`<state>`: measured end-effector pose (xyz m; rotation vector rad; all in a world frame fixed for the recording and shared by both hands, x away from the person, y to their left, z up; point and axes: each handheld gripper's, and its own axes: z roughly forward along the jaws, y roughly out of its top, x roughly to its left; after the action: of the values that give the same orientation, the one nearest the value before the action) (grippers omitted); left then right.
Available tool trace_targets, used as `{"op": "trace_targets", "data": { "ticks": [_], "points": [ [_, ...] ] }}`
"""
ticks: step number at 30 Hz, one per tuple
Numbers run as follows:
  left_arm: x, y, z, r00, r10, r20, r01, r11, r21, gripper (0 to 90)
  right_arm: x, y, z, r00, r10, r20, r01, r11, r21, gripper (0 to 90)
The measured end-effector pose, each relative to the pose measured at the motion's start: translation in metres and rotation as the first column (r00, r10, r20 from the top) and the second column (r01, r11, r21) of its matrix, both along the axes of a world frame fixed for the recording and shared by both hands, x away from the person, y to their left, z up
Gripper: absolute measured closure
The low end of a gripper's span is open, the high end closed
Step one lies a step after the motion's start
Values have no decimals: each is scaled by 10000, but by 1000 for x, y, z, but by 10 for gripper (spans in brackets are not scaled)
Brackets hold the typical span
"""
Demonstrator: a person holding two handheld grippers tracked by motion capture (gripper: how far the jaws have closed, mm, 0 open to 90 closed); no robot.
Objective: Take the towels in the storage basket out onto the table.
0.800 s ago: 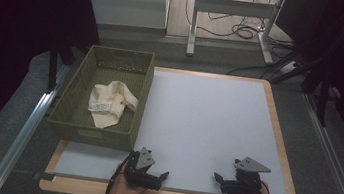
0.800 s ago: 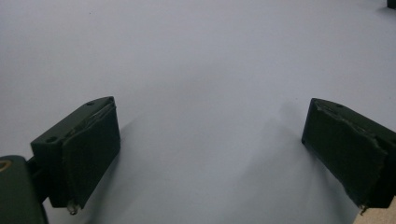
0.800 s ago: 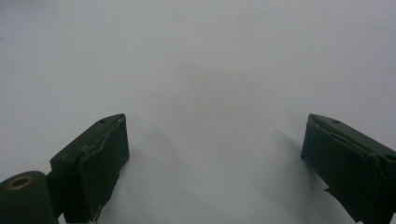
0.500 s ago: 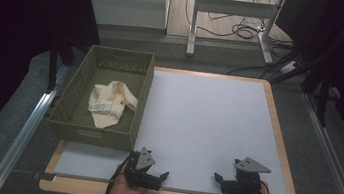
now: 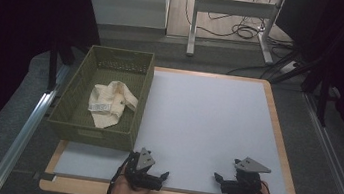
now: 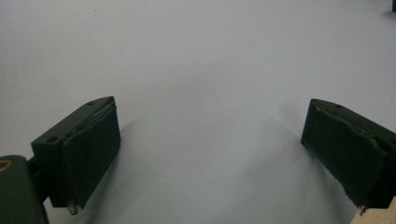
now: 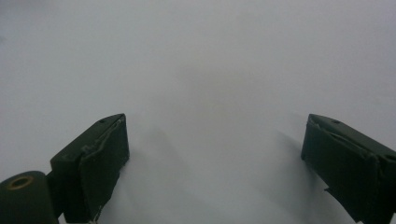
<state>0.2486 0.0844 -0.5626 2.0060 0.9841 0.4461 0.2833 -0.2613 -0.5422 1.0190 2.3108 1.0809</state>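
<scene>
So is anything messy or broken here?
Nothing looks broken. The cream cloth lies crumpled in the green basket, not folded. Both the left gripper and the right gripper rest open on the white mat.

We could read no text, brand, number or sign anywhere. The cream cloth [image 5: 108, 103] lying in the green basket [image 5: 72, 114] carried a small white label [image 5: 100, 106], seen from the high view, with faint dark marks on it, but they were too small and blurred for us to make out a single letter. In both gripper views we found only plain surfaces bearing no writing at all.
</scene>
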Motion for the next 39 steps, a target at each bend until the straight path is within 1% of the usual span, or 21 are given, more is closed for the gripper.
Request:
{"op": "trace_targets", "data": {
  "ticks": [2, 6, 10, 19, 23, 25, 26, 32, 34, 36, 38, 39],
  "points": [
    [0, 0, 0, 10000, -13, 7, 13, 10000, 11, 46, 0, 0, 0, 10000, 8, -2, -8, 10000, -3, 77],
    [2, 0, 3, 9998, -72, -188, 75, 9998, 171, 49, 0, 0, 0, 10000, 7, 1, -7, 10000, 0, 77],
    [2, -1, 4, 9996, -80, -261, 86, 9997, 232, 48, 0, 0, 0, 10000, 6, 4, -6, 10000, 3, 77],
    [3, 0, 4, 9995, -135, -275, 141, 9996, 228, 50, 0, 0, 0, 10000, 4, 2, -4, 10000, 6, 76],
    [3, 2, 6, 9991, -207, -365, 211, 9997, 110, 63, 0, 0, 0, 10000, 2, 6, -2, 10000, 6, 77],
    [4, 3, 8, 9987, -261, -435, 256, 9996, -110, 74, 0, 0, 0, 10000, 1, 8, -1, 10000, 5, 76],
    [4, 4, 10, 9986, -276, -442, 269, 9995, -155, 74, 0, 0, 0, 10000, 3, 9, -3, 10000, 8, 77],
    [6, 4, 19, 9987, -391, -313, 386, 9991, -174, 70, 0, 0, 0, 10000, 2, 12, -2, 10000, 6, 76],
    [7, 4, 22, 9982, -550, -238, 548, 9985, -89, 75, 0, 0, 0, 10000, 2, 15, -2, 10000, 6, 76],
    [8, 4, 23, 9970, -733, -262, 733, 9973, -21, 92, 0, 0, 0, 10000, 1, 19, -1, 10000, 9, 76],
    [8, 3, 24, 9969, -750, -236, 751, 9972, 30, 94, 0, 0, 0, 10000, -9, 15, 9, 10000, 14, 76],
    [9, 2, 25, 9963, -833, -228, 835, 9965, 71, 93, 0, 0, 0, 10000, -8, 15, 8, 10000, 15, 76]
  ]
}}
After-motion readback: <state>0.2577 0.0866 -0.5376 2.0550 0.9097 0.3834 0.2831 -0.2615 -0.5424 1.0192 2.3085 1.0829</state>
